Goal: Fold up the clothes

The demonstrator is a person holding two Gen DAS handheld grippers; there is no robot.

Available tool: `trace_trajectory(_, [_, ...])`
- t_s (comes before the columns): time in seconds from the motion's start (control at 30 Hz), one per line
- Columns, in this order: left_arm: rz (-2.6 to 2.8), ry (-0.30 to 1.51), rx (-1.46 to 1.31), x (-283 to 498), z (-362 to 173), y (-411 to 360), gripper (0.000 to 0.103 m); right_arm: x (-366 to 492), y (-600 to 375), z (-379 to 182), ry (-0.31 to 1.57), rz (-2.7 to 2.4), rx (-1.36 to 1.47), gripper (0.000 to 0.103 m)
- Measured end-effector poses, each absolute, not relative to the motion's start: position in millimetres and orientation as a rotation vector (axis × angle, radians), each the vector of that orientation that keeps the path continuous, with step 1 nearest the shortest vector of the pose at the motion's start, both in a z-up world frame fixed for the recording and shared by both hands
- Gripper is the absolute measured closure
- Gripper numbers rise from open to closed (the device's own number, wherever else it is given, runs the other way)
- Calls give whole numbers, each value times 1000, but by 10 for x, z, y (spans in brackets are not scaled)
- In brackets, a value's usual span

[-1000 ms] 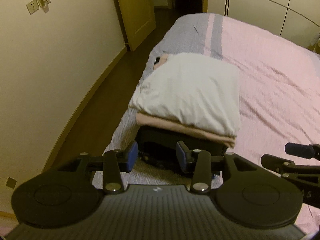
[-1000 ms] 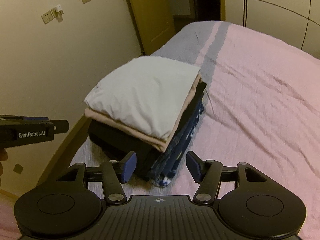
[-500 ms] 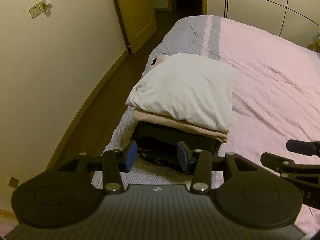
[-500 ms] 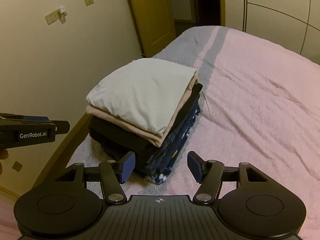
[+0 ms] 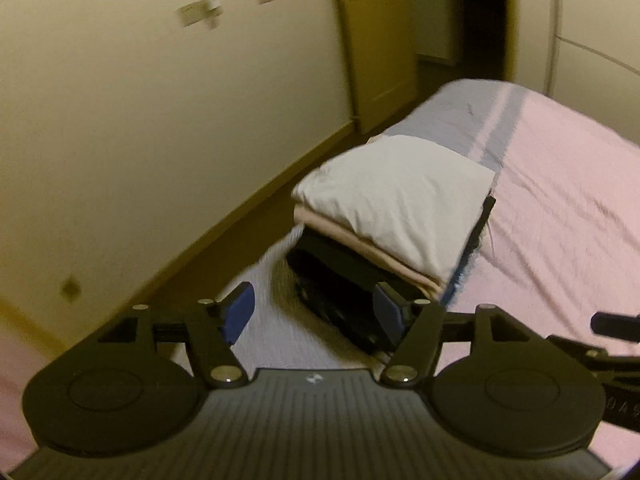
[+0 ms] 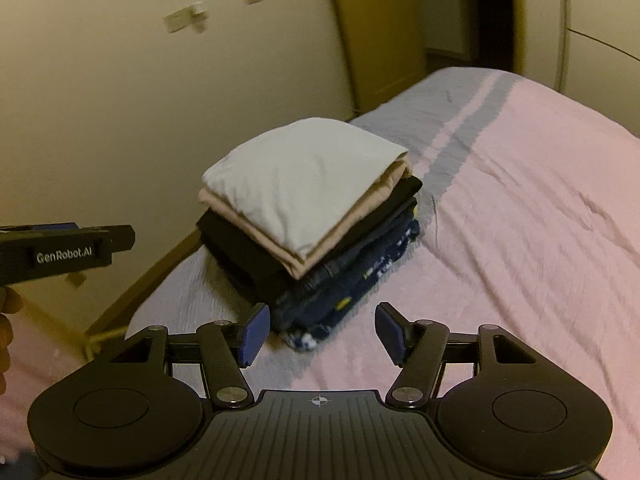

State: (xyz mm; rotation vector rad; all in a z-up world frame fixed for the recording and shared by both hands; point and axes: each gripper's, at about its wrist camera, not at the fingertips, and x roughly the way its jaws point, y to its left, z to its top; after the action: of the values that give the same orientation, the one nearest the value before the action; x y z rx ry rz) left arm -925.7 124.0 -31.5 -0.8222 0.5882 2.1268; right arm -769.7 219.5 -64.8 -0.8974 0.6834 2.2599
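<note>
Clothes sit folded in one stack (image 6: 308, 216) at the grey-striped edge of the bed (image 6: 520, 208), near the wall (image 6: 100, 100). A white piece (image 6: 304, 176) lies on top, a beige one (image 6: 248, 220) under it, then black (image 6: 240, 256) and dark blue patterned layers (image 6: 352, 288); how many garments the dark part holds is hard to make out, since their edges merge in the dim light.

In the left wrist view the left tool (image 5: 314, 312) has its jaws opening, spread wide with nothing pressed between the blue pads (image 5: 240, 310). The stack's black lower corner shows in the gap, partly hidden behind the right-hand finger, and the frame is smeared by motion, so the wall sockets (image 5: 200, 12) are only streaks.

The right tool (image 6: 320, 334) stands open too, its pads clear of the stack's near corner. The left tool's side enters that view at the left edge, cut off, with part of a hand (image 6: 6, 320) below it.
</note>
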Motion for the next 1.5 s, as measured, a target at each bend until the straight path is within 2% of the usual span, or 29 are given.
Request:
trace_trajectory(0.33, [2279, 485, -1005, -8104, -299, 828, 41, -6701, 2186, -589, 594, 2398, -1049, 41])
trace_trajectory(0.7, [2349, 419, -1104, -7202, -277, 810, 41, -6323, 2325, -601, 486, 2465, -1196, 41])
trace_trajectory(1.17, [2410, 370, -1225, -6859, -453, 1145, 41, -6179, 2622, -667, 388, 2478, -1257, 41])
trace_trajectory(1.5, [2446, 366, -1267, -6884, -587, 1420, 41, -6247, 2901, -716, 344, 2500, -1288, 41])
